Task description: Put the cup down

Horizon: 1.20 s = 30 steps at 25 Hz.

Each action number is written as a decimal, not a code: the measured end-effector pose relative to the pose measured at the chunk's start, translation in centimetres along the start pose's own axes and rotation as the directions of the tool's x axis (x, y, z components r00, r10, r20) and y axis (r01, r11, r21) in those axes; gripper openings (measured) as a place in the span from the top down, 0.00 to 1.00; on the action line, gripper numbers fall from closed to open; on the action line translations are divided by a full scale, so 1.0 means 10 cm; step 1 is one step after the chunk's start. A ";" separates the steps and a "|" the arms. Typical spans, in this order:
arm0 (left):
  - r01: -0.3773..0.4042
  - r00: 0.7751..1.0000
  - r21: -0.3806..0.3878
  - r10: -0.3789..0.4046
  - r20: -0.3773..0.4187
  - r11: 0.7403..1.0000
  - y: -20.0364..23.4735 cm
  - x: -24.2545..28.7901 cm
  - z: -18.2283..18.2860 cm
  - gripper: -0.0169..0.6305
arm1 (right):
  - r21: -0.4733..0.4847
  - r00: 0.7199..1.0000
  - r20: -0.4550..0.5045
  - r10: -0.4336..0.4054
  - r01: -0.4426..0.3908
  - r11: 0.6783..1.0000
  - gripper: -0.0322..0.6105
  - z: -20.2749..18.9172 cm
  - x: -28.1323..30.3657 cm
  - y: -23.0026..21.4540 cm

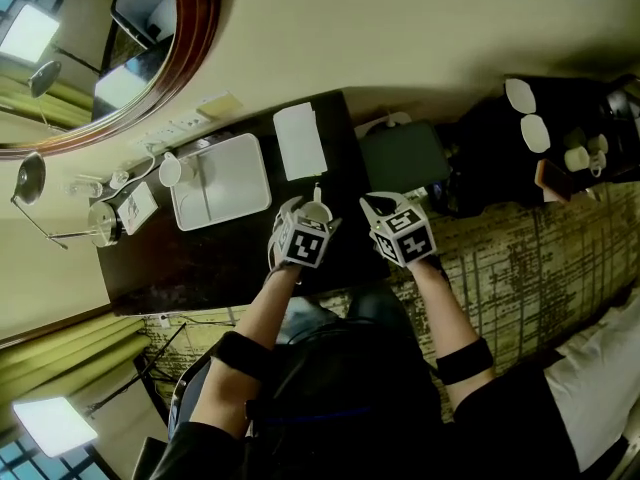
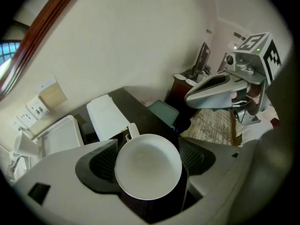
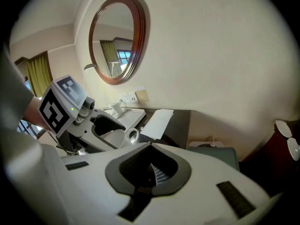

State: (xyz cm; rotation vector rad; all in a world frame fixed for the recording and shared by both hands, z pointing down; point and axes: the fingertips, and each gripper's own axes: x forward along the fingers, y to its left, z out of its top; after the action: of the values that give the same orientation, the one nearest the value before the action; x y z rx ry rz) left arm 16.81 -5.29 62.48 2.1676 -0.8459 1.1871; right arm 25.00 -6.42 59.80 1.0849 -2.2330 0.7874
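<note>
The white cup (image 2: 148, 167) is empty, mouth up, its small handle at the upper left. It sits low in the middle, squeezed on both sides.

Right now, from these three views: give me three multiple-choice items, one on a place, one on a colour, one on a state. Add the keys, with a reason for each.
1. Where does the sheet of paper lie?
A) on the dark table, beside the tray
B) inside the tray
C) on the floor

2. What colour is the cup between the left gripper jaws?
A) black
B) white
C) red

3. How do the right gripper jaws stand?
A) wide apart
B) closed on the paper
C) together, nothing between them

Key:
1 A: the head view shows the paper flat on the table next to the tray.
2 B: the left gripper view looks into a white cup, with a pad on each side of it.
3 C: the right gripper view shows the jaws meeting, with nothing in them.
</note>
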 end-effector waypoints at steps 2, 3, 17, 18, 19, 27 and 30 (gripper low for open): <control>-0.024 1.000 0.022 0.024 -0.004 0.999 0.19 -0.15 -0.11 0.36 | -0.007 1.000 -0.004 0.022 -0.022 1.000 0.94 0.06 0.06 0.20; -0.028 1.000 0.035 0.028 -0.001 0.999 0.28 -0.22 -0.15 0.36 | -0.013 0.999 -0.006 0.034 -0.034 0.999 0.94 0.10 0.10 0.31; 0.027 0.999 0.169 -0.030 0.012 0.985 1.39 -1.08 -0.74 0.36 | -0.185 0.957 -0.084 0.276 -0.287 0.940 0.94 0.61 0.84 2.08; 0.027 1.000 0.184 -0.028 0.002 0.983 1.49 -1.12 -0.81 0.36 | -0.193 0.952 -0.093 0.290 -0.303 0.933 0.94 0.62 0.90 2.20; 0.027 1.000 0.199 -0.025 -0.009 0.980 1.60 -1.15 -0.89 0.36 | -0.199 0.948 -0.104 0.302 -0.317 0.927 0.94 0.62 0.97 2.31; 0.054 0.997 0.330 -0.035 -0.063 0.943 2.35 -1.38 -1.28 0.36 | -0.232 0.922 -0.172 0.346 -0.379 0.896 0.94 0.66 1.53 3.04; 0.078 0.996 0.371 -0.056 -0.069 0.925 2.57 -1.40 -1.36 0.36 | -0.238 0.918 -0.187 0.350 -0.388 0.890 0.94 0.68 1.76 3.25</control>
State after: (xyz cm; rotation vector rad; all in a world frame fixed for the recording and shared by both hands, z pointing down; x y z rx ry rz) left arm -15.18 -9.19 60.61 2.4235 -0.5478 1.4646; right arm -12.42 -3.63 58.17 0.4622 -2.3703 0.6543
